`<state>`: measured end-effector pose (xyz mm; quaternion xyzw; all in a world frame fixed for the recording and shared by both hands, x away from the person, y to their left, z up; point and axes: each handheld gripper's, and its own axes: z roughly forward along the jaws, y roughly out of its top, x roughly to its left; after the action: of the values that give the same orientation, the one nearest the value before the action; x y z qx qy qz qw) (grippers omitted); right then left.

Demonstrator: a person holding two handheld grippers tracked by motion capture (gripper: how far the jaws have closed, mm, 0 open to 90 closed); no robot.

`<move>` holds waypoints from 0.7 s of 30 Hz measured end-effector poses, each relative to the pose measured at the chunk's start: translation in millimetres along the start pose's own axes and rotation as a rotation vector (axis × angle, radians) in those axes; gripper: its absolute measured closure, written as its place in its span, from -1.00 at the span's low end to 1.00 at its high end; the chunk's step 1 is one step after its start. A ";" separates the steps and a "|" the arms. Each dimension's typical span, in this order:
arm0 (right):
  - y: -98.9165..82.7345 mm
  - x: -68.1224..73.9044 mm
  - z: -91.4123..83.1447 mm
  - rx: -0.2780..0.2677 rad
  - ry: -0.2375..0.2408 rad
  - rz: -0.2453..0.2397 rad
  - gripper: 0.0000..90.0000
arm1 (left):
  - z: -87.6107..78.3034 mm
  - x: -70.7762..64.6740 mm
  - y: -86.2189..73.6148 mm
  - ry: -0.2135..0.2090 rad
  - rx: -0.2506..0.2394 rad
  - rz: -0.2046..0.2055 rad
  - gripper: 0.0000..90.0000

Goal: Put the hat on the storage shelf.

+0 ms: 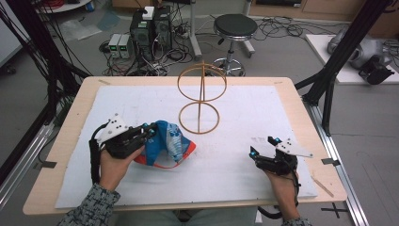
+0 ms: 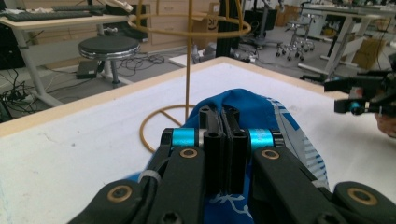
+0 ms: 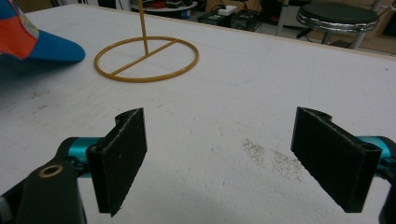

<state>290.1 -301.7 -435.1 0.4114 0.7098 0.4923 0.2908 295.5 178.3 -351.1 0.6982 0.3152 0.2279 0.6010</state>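
While the left claw (image 1: 149, 132) is clamping shut on the blue fabric of a cap (image 1: 167, 143), the cap is sitting at the left-centre of the white-covered surface (image 1: 244, 113), its orange underside and strap showing at the lower edge. From the left gripper view, both jaws are pressing together with blue cloth (image 2: 261, 116) bunched just beyond and below them. A yellow wire stand (image 1: 201, 96), two rings joined by an upright rod, is standing just beyond the cap, apart from it. On the right side, the right claw (image 1: 263, 146) is resting released near the front edge, well apart from the cap; its jaws are standing wide over bare white surface (image 3: 224, 140), nothing between them.
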 end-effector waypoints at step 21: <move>0.0 0.6 1.8 0.008 0.019 0.016 -0.61 | -14.7 34.7 103.4 0.233 -0.168 -0.055 0.96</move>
<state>291.2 -300.4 -435.8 0.4137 0.7110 0.4958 0.2785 326.6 205.2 -249.0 0.6053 0.3817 0.3164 0.6228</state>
